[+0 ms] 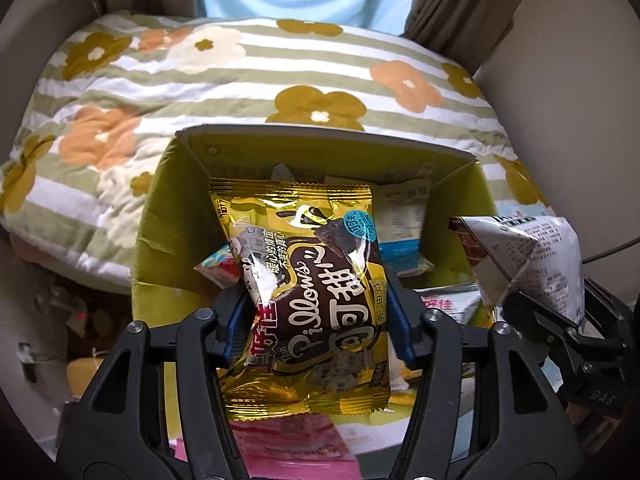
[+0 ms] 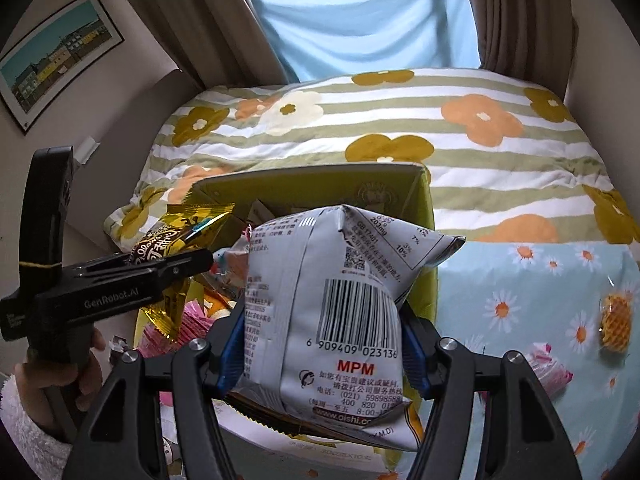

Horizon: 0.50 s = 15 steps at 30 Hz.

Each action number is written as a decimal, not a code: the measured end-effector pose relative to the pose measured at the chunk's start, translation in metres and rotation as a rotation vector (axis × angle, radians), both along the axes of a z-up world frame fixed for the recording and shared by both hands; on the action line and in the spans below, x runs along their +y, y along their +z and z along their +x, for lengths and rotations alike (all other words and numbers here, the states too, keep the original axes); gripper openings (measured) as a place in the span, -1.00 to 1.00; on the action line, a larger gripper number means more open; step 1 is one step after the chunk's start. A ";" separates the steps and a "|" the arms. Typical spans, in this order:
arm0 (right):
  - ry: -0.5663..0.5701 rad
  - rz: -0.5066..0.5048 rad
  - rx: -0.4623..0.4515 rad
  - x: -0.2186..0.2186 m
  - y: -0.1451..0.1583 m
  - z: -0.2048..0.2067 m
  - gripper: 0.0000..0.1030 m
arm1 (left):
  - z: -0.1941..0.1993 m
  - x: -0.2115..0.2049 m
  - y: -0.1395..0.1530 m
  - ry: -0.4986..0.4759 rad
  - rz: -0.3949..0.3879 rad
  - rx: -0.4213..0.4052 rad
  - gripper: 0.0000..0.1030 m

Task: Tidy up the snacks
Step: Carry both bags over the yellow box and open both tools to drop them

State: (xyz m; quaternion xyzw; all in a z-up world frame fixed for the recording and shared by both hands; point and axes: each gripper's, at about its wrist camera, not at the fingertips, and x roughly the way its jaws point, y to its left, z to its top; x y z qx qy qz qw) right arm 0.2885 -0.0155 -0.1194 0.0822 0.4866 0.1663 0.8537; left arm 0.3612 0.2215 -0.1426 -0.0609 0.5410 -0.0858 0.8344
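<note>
My left gripper (image 1: 316,320) is shut on a gold and brown Pillows snack pack (image 1: 312,280) and holds it above the open green cardboard box (image 1: 160,216). My right gripper (image 2: 322,344) is shut on a white snack bag with a barcode (image 2: 332,312), held over the same box (image 2: 424,208). The white bag also shows at the right of the left wrist view (image 1: 532,256). The left gripper with the gold pack (image 2: 176,240) shows at the left of the right wrist view. Several snack packs lie inside the box.
The box stands on a bed against a striped floral quilt (image 1: 240,80). A yellow waffle snack (image 2: 618,320) and a pink wrapped snack (image 2: 548,368) lie on the daisy-print sheet (image 2: 520,288) right of the box. Pink packs (image 1: 296,448) lie below the left gripper.
</note>
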 end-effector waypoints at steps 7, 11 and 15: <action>-0.008 0.001 0.018 -0.001 -0.004 0.006 0.18 | -0.002 0.011 0.007 0.026 0.038 -0.059 0.99; -0.015 0.005 0.035 -0.003 -0.010 0.008 0.18 | -0.007 0.027 0.007 0.074 -0.016 -0.036 0.99; 0.002 -0.015 0.048 0.001 -0.016 0.006 0.18 | -0.016 0.036 0.007 0.110 -0.018 -0.035 0.99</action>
